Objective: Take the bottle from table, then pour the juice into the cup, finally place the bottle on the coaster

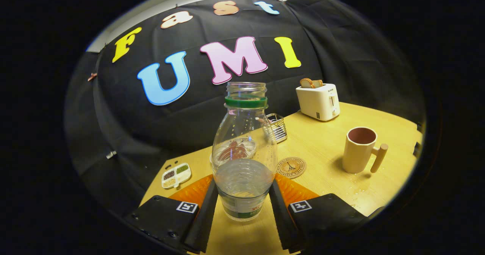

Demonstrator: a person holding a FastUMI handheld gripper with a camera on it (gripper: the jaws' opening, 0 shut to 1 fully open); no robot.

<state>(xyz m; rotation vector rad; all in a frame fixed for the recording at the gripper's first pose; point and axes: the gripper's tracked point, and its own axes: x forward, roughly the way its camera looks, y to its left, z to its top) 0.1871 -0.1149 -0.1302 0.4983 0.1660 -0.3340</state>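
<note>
A: What is the hand-held gripper (242,205) doing?

B: It is pinching the bottle (242,152), one finger pressing on each side of the lower body, at the bottom centre of the frame. It is pointing forward across the tabletop (326,141), level with it, and the whole scene is leaning a little.

A: And the bottle?

B: It is standing upright between the fingers, uncapped, a green ring around its neck, clear liquid filling roughly the lower third. Whether its base is touching the tabletop, I cannot tell.

A: Where is the cup (359,149) sitting?

B: At the right of the frame, well apart from the bottle, its handle pointing right.

A: The coaster (290,167)?

B: Lying flat just right of the bottle, between it and the cup.

A: Anything else?

B: A toaster (318,100) is standing in the upper right with bread sticking out, a wire rack (277,126) behind the bottle, and a small divided dish (176,175) at the lower left.
</note>
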